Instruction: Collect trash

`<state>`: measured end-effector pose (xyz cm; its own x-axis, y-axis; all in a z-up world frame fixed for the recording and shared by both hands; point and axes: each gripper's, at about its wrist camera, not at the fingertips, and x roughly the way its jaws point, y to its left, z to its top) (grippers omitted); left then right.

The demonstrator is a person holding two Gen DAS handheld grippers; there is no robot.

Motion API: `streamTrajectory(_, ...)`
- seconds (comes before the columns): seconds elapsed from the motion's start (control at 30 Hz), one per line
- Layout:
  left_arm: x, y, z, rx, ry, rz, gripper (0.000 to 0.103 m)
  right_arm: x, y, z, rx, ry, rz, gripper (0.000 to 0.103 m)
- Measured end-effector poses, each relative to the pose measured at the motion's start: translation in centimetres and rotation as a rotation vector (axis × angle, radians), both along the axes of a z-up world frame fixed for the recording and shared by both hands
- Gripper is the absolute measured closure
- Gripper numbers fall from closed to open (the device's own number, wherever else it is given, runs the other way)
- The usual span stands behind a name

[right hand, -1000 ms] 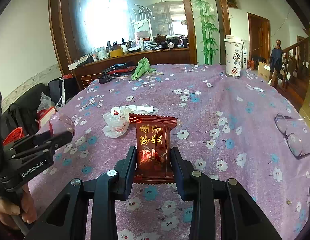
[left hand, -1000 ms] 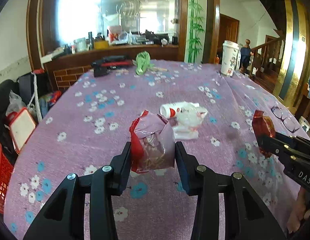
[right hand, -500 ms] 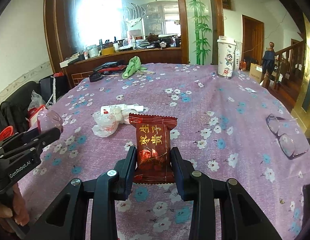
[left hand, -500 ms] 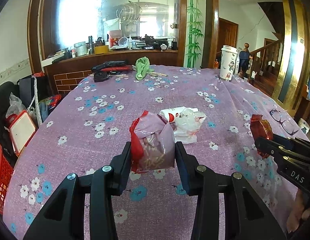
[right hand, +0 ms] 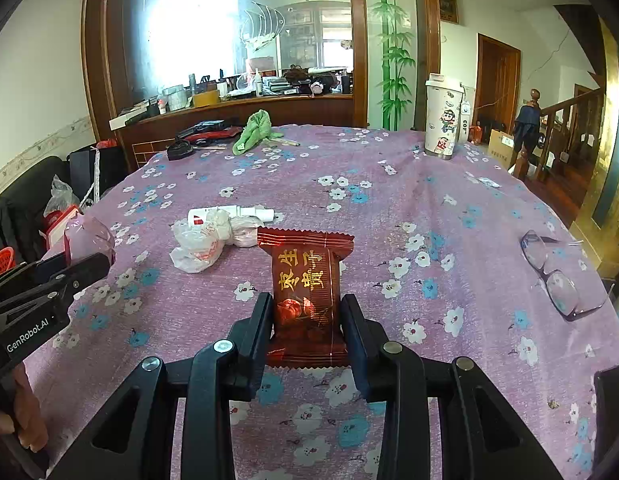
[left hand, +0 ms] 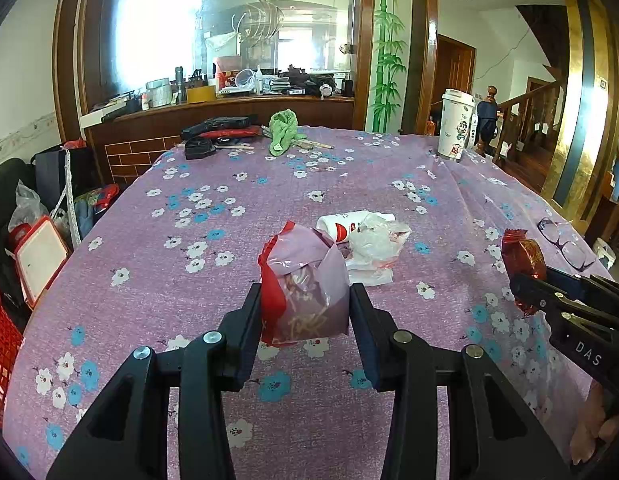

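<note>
Left tongs [left hand: 305, 312]: pinching a crumpled clear wrapper with a red edge [left hand: 303, 288] between both pads, held above the table.
Left wrapper's axis: bunched with no clear long axis; the red seam runs up its left side and the open, puckered top points up and away from the camera.
Right tongs [right hand: 307, 324]: pinching a dark red snack packet [right hand: 307, 300] by its two long sides, clear of the cloth.
Packet's axis: long axis runs straight away from the camera, in line with the fingers; one crimped end points toward the camera, the other toward the far side of the table; gold characters face up.
Hands: part of a hand [right hand: 17, 420] shows under the left tool in the right wrist view.
Trash on the table: a white tube with a red band [left hand: 341, 226] lies on its side, touching a knotted clear plastic bag [left hand: 375, 244], just beyond both tongs.
Table [left hand: 189, 280]: round, under a purple cloth printed with white and blue flowers.
Far edge, left to right: black and red items [left hand: 219, 130], a green cloth [left hand: 283, 130], a tall white cartoon cup [left hand: 453, 130].
Right side: eyeglasses [right hand: 555, 276] lie on the cloth.
Floor at left: a red basket [left hand: 1, 356] and a red-rimmed box [left hand: 39, 258].
Room: a wood-framed glass partition above a cluttered wooden ledge, a bamboo painting, a brown door, a wooden stair rail at right.
</note>
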<state>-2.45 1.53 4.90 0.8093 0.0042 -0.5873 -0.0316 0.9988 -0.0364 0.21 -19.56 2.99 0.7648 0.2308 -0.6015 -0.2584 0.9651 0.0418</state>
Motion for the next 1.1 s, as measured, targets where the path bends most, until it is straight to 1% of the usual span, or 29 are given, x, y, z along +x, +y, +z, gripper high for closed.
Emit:
streamTrajectory(0.2, 0.06, 0.0, 0.0, -0.001, -0.001, 0.0, 0.062, -0.26, 0.05, 0.13, -0.016, -0.01, -0.007, 0.066)
streamTrajectory(0.8, 0.06, -0.02, -0.03, -0.001, -0.003, 0.002, 0.062, -0.14, 0.04, 0.07, -0.012, -0.004, -0.012, 0.066)
streamTrajectory(1.03, 0.24, -0.22, -0.05, 0.009, -0.003, 0.009, 0.062, 0.24, -0.02, -0.13, -0.032, -0.002, -0.042, 0.066)
streamTrajectory(1.1, 0.25, -0.41, -0.02, 0.018, -0.005, 0.012, 0.062, 0.34, -0.09, -0.18, -0.049, -0.005, -0.068, 0.066)
